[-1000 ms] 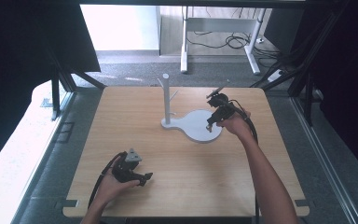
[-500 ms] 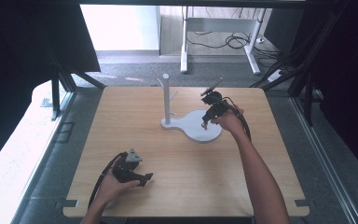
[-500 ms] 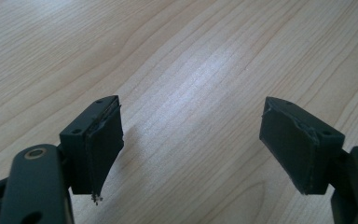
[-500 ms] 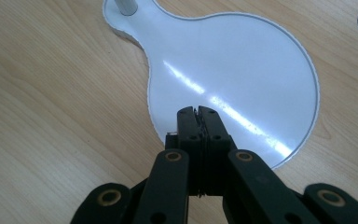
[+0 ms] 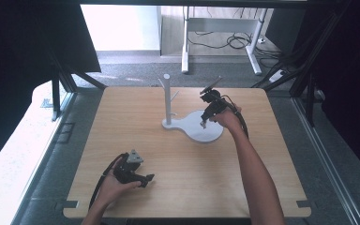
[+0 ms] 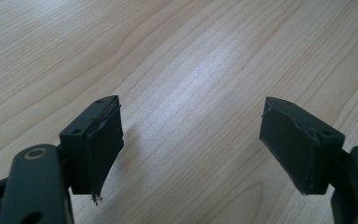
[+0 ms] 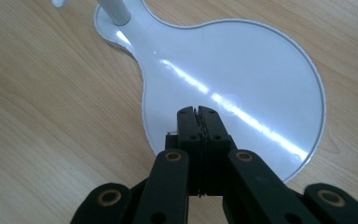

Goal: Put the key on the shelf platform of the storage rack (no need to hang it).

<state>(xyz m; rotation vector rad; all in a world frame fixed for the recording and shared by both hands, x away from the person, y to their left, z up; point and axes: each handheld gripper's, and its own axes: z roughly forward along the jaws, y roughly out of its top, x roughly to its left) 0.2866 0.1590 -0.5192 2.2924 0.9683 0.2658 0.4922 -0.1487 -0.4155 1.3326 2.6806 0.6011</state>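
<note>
Right tool (image 7: 198, 111) sits in the lower middle of its own view with both jaws pressed flat together and nothing between them, its tip over the near edge of the round white base (image 7: 242, 79) of a stand. That base is glossy, with a bright streak of reflected light running across it, and it narrows toward the upper left of the frame, where the foot of the white post (image 7: 114, 10) rises from it. In the high view the right tool (image 5: 205, 123) shows just right of centre, pointing down at the white base (image 5: 198, 132), with the person's right forearm reaching up to it from the lower right of the frame; whether the tip touches the base cannot be told. The white post (image 5: 167, 98) stands upright at the left end of the base, with short pegs branching off near its top. Farther out, in the lower left of the high view, the left tool (image 5: 143, 178) lies low on the wooden counter (image 5: 262, 154), held in the person's left hand and well apart from the stand. In the left gripper view its two jaws stand spread wide, one pad (image 6: 103, 147) at the left and the other at the right of the frame, with bare wood grain between them.
</note>
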